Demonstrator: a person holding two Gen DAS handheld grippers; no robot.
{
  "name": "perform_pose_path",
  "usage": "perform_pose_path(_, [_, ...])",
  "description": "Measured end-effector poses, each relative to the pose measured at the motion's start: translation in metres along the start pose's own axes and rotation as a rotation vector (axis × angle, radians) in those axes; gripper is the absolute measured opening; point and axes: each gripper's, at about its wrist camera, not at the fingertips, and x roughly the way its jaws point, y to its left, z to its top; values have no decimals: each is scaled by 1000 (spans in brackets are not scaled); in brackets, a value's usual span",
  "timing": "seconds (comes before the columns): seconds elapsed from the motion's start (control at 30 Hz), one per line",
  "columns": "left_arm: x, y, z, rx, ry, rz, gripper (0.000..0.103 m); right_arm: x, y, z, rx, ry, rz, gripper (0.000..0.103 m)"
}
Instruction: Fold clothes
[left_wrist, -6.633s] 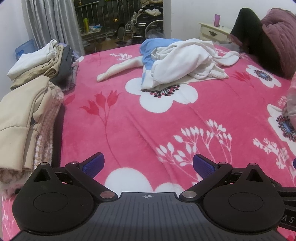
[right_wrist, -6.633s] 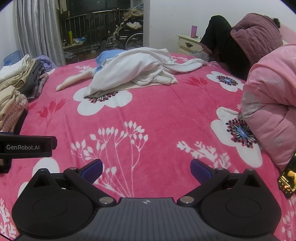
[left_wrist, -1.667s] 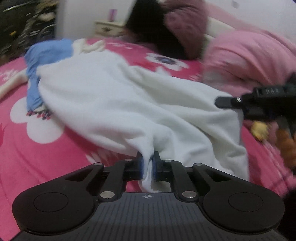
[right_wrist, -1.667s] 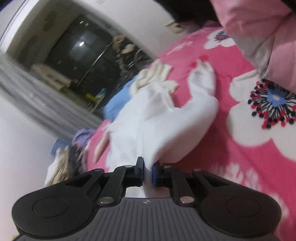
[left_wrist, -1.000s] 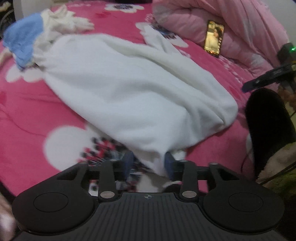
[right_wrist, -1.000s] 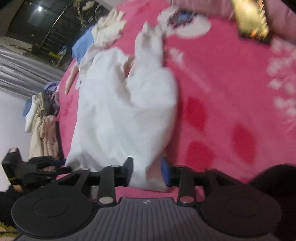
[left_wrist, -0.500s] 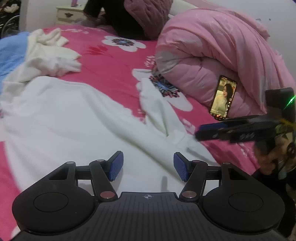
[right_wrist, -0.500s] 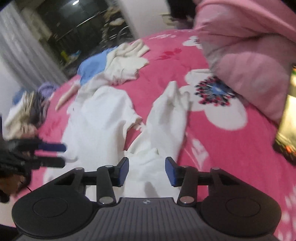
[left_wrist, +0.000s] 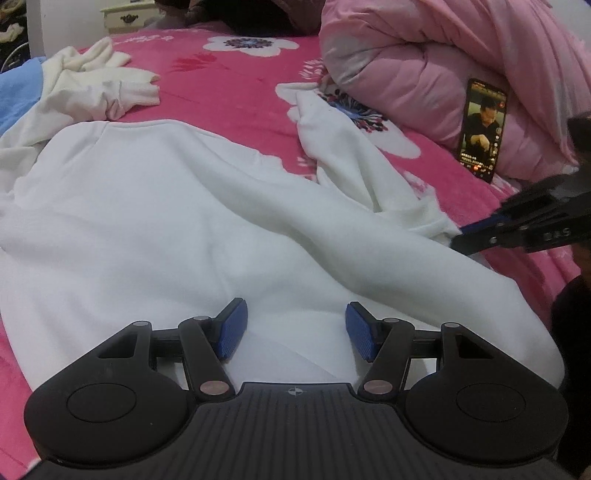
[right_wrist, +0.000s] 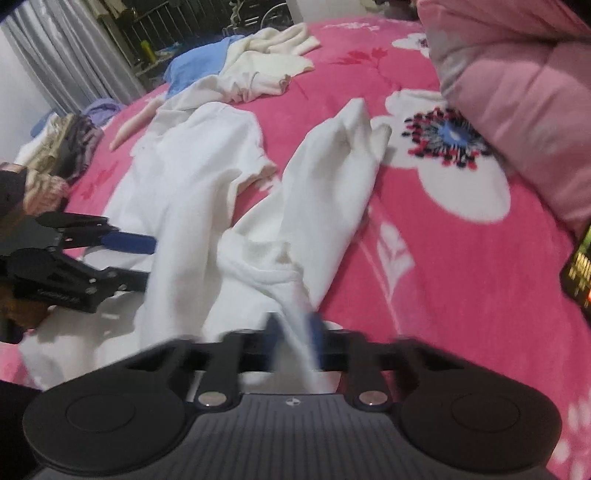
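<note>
Garment: white sweatshirt (left_wrist: 177, 221) spread across the near part of the pink floral bed (left_wrist: 236, 99); one sleeve (right_wrist: 332, 177) trails off to the far right
Handling: looks soft, thick and floppy, light enough; likely to sag and crease; best taken by hem corners or cuff
Left hand-held gripper (left_wrist: 293, 328): jaws wide, hovering over the near hem, holding nothing
Right hand-held gripper (right_wrist: 293, 332): jaws closing on a pinch of white cloth at the right edge

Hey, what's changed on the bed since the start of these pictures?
The white garment was pulled out of the far pile and spread toward the near edge. The left gripper let go and hangs open over it; the right gripper is closing on a fold by the sleeve. The blue garment and pink duvet stayed put.
</note>
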Motion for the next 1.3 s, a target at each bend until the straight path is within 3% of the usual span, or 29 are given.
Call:
perform_pose_path(0.17, [-29,11,2,-123,-39,-35,59,-34,14,-5,41,-88,119,7])
perform_pose_path(0.43, [-73,17,-16,-380,-98,-407,60,-58,77,-21,-39,-140,320,7])
perform_pose_path(0.57, [-68,13,-24,-414,-70,-490,62,-46,111,-32,-133,-95,335,7])
perform_pose_path(0.7, [-57,10,-36,-413,-11,-428,62,-35,130,-37,-192,-75,304,7])
perform_pose_path(0.83, [-50,13,-44,-448,-18,-427,59,-29,145,-42,-245,-84,277,7])
perform_pose_path(0.97, [-40,24,-54,-518,-4,-422,32,-22,159,-49,-296,-84,249,8])
perform_pose_path(1.07, [-37,34,-64,-567,11,-412,14,-20,155,-45,-304,-29,294,10])
perform_pose_path(1.13, [-37,38,-68,-579,9,-413,14,-27,142,-34,-283,-4,345,17])
perform_pose_path(1.2, [-39,35,-69,-556,4,-398,14,-37,121,-15,-228,-2,394,34])
perform_pose_path(1.3, [-41,28,-69,-502,-3,-364,15,-44,89,21,-103,-47,425,39])
